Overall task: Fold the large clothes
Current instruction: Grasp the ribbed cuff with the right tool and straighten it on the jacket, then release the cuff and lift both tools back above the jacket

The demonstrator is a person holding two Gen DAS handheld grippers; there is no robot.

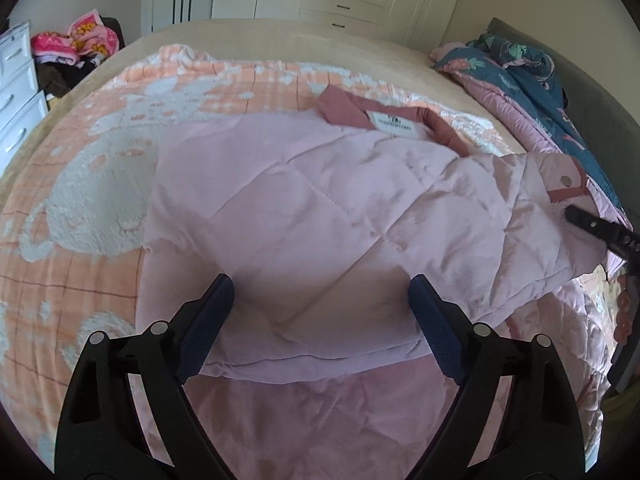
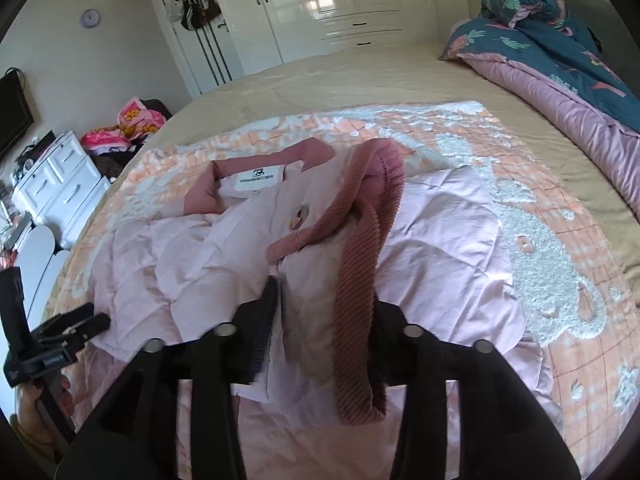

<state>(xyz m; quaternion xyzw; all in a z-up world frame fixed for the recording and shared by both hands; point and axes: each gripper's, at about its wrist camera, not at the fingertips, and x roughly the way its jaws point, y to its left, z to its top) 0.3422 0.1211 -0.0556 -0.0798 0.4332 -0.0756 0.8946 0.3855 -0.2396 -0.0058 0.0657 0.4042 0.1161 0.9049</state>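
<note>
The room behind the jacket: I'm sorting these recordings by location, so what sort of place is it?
Most likely a home bedroom: the pink jacket lies on a wide bed, a rumpled duvet sits at one side, and white wardrobes line the far wall.

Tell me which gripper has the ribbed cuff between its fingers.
The right gripper: the ribbed cuff hangs between its fingers. The left gripper hovers open over the jacket.

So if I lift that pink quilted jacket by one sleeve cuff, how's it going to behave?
Probably floppy: the pink quilted jacket already sags and creases where it lies on the blanket. Its puffy quilting suggests it is light for its bulk. The shiny shell looks slick, so it may slide; the ribbed cuff between the right gripper's fingers should give better purchase.
</note>
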